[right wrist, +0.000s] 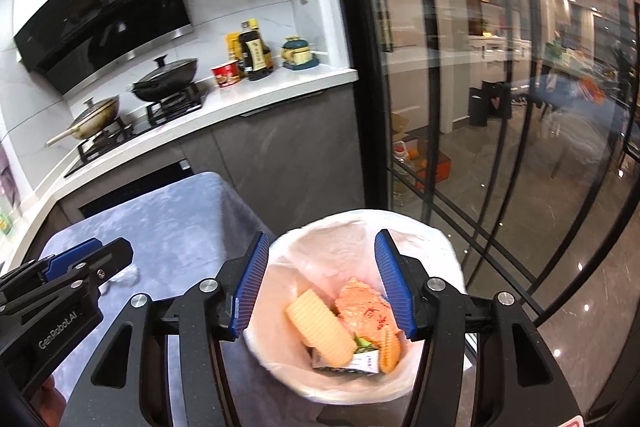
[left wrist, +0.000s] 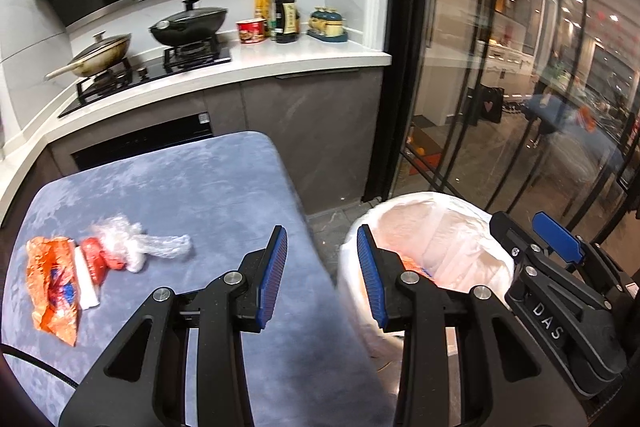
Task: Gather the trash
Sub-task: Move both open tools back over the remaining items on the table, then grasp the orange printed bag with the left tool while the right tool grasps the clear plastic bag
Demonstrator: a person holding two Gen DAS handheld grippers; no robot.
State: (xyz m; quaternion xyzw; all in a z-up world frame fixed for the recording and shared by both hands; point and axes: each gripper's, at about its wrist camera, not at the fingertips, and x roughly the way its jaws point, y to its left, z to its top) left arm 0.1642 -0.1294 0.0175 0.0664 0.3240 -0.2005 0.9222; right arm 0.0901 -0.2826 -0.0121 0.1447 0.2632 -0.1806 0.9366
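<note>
On the blue-grey table (left wrist: 208, 187), at the left, lie an orange wrapper (left wrist: 52, 287), a red packet (left wrist: 98, 261) with a white strip beside it, and a crumpled clear plastic wrap (left wrist: 132, 243). My left gripper (left wrist: 322, 231) is open and empty over the table's right edge, right of that trash. A bin with a white liner (left wrist: 432, 199) stands on the floor beside the table. My right gripper (right wrist: 322, 235) hangs open and empty above the bin (right wrist: 352, 217). Inside the bin lie a yellow ridged packet (right wrist: 320, 327) and an orange wrapper (right wrist: 360, 307). Each gripper shows at the edge of the other's view.
Behind the table runs a white kitchen counter (left wrist: 304, 63) with a gas hob, two lidded pans (left wrist: 188, 23), a red cup and bottles (left wrist: 286, 15). A black-framed glass sliding door (left wrist: 500, 87) closes off the right, just behind the bin.
</note>
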